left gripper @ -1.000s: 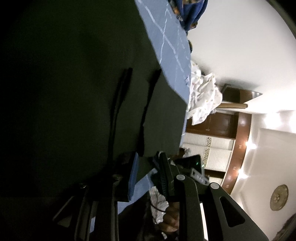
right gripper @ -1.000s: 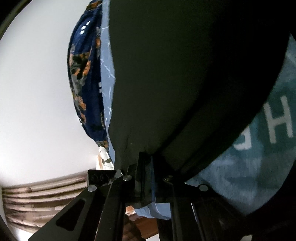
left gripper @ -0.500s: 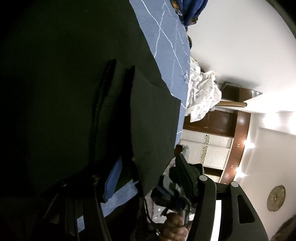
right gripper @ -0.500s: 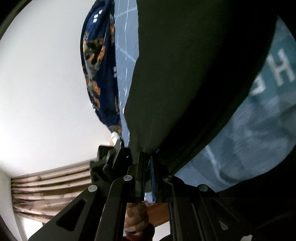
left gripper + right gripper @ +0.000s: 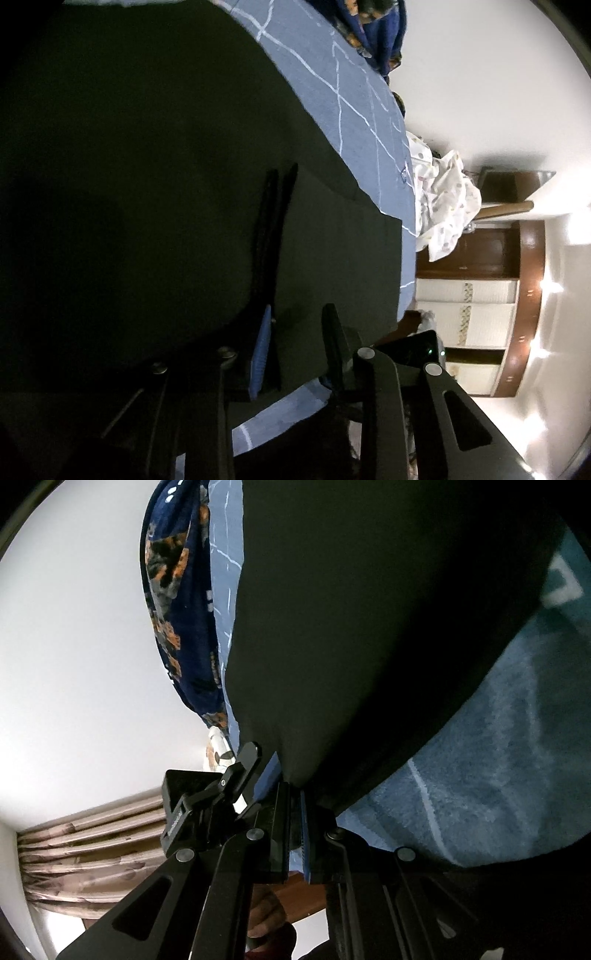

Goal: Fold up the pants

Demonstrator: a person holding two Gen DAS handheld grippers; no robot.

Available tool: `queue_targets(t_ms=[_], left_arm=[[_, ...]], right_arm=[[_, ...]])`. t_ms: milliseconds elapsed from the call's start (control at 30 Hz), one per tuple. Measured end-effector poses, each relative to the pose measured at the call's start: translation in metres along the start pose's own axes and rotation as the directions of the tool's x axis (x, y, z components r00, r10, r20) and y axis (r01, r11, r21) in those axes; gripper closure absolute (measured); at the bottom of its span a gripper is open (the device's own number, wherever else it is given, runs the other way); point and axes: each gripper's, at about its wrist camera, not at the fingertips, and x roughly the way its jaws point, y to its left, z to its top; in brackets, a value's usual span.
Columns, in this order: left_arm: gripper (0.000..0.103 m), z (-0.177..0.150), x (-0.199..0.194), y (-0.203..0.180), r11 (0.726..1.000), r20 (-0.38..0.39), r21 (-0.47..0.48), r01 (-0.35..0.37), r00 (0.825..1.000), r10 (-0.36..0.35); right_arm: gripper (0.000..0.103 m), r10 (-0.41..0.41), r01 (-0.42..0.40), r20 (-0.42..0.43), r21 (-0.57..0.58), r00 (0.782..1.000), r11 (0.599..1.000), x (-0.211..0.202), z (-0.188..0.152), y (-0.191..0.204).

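Observation:
Black pants (image 5: 147,166) lie spread over a blue bedsheet (image 5: 351,92) with white lines. My left gripper (image 5: 297,314) straddles the near edge of the pants; its jaws are closing, with the fabric between them and a gap still showing at the blue pad (image 5: 260,354). In the right wrist view the pants (image 5: 369,609) fill the upper middle. My right gripper (image 5: 294,792) is shut on their edge, which bunches into the pinch. The left gripper (image 5: 255,771) shows just to the left of it, close to the same corner.
A dark blue blanket with an orange pattern (image 5: 177,609) lies along the far side of the bed. A white patterned cloth (image 5: 447,199) hangs off the bed end near a wardrobe (image 5: 480,314). Curtains (image 5: 92,842) hang beyond, and a person's hand (image 5: 266,912) holds the gripper.
The left jaws spread wide, then narrowed again around the pants edge. The left gripper came closer to the right one. The right gripper stayed shut on the pants and shifted a little.

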Motion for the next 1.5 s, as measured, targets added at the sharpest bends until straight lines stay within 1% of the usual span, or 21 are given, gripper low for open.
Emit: queue_targets(t_ms=[100,200,267,367,433,500,533,567,600,633,667,700,767,933,1000,1100,1200,1267,1333,1433,1500], left_arm=[[0.076,-0.002,-0.007,-0.006,0.997,0.042,0.045,-0.058,0.998,0.056],[0.076,-0.006,-0.021,-0.013,0.987,0.115,0.090,-0.134,0.986,0.123],[0.076,-0.007,-0.028,-0.021,0.981,0.158,0.119,-0.155,0.978,0.135],[0.076,-0.006,-0.028,-0.032,0.987,0.157,0.150,-0.050,0.987,0.026],[0.076,-0.002,-0.013,-0.037,0.983,0.109,0.181,-0.028,0.994,0.008],[0.076,0.002,0.000,-0.030,0.989,0.079,0.150,-0.019,0.997,0.007],[0.076,0.003,0.008,-0.022,0.993,0.051,0.119,0.011,0.999,-0.017],[0.076,0.003,0.015,-0.015,0.995,0.034,0.097,0.008,0.999,-0.011],[0.076,0.003,0.019,-0.008,0.997,0.034,0.077,0.001,0.999,-0.003],[0.077,0.002,0.019,-0.002,0.998,0.047,0.053,0.035,0.998,-0.037],[0.078,0.002,0.018,0.002,0.998,0.051,0.039,0.048,0.997,-0.050],[0.082,0.002,0.018,0.004,0.998,0.053,0.038,0.050,0.997,-0.052],[0.083,0.001,0.019,0.005,0.998,0.058,0.036,0.048,0.997,-0.050],[0.096,-0.001,0.021,0.006,0.999,0.063,0.040,0.009,0.998,-0.011],[0.098,0.000,0.021,0.008,0.999,0.063,0.035,0.007,0.998,-0.009],[0.099,-0.001,0.020,0.008,0.998,0.066,0.056,-0.008,0.998,0.005],[0.099,-0.002,0.019,0.005,0.997,0.071,0.077,-0.031,0.997,0.025],[0.099,-0.003,0.018,0.004,0.996,0.075,0.079,-0.036,0.997,0.030],[0.099,-0.004,0.018,0.003,0.996,0.081,0.080,-0.043,0.996,0.037],[0.099,-0.006,0.018,-0.001,0.991,0.090,0.108,-0.073,0.994,0.064],[0.099,-0.007,0.019,-0.003,0.990,0.095,0.112,-0.083,0.993,0.073]], right_arm=[[0.098,-0.012,0.012,-0.011,0.007,1.000,1.000,0.006,0.002,-0.002],[0.098,-0.009,0.009,-0.015,0.024,1.000,1.000,0.008,0.004,-0.007],[0.098,-0.008,0.008,-0.017,0.023,1.000,1.000,0.009,0.004,-0.008],[0.098,-0.002,0.002,-0.019,0.026,1.000,1.000,0.010,0.004,-0.010],[0.098,-0.002,0.002,-0.019,0.029,1.000,1.000,0.010,0.004,-0.013],[0.098,0.000,0.001,-0.022,0.025,1.000,1.000,0.012,0.005,-0.013],[0.099,-0.003,0.004,-0.023,0.020,1.000,1.000,0.012,0.006,-0.013],[0.099,-0.008,0.009,-0.023,0.012,1.000,1.000,0.012,0.006,-0.012],[0.099,-0.014,0.014,-0.025,0.001,1.000,1.000,0.012,0.006,-0.011],[0.099,-0.018,0.018,-0.026,-0.005,1.000,1.000,0.013,0.006,-0.010],[0.099,-0.021,0.021,-0.028,-0.010,0.999,1.000,0.013,0.007,-0.009],[0.099,-0.022,0.021,-0.032,-0.010,0.999,1.000,0.013,0.007,-0.010],[0.099,-0.016,0.016,-0.039,-0.004,0.999,1.000,0.013,0.009,-0.011],[0.099,-0.013,0.013,-0.054,0.008,0.998,1.000,0.014,0.011,-0.010],[0.099,-0.015,0.016,-0.065,0.013,0.998,1.000,0.015,0.013,-0.009],[0.093,-0.022,0.023,-0.112,0.013,0.993,1.000,0.010,0.008,-0.007],[0.091,-0.051,0.041,-0.141,-0.072,0.989,0.997,-0.009,0.007,0.008],[0.091,-0.059,0.044,-0.084,-0.167,0.995,0.985,-0.034,0.016,0.026],[0.091,-0.074,0.084,0.042,-0.301,0.996,0.950,-0.073,0.035,0.054],[0.091,-0.053,0.134,0.203,-0.409,0.978,0.903,-0.116,0.068,0.084],[0.091,-0.044,0.158,0.256,-0.442,0.966,0.883,-0.127,0.088,0.096]])
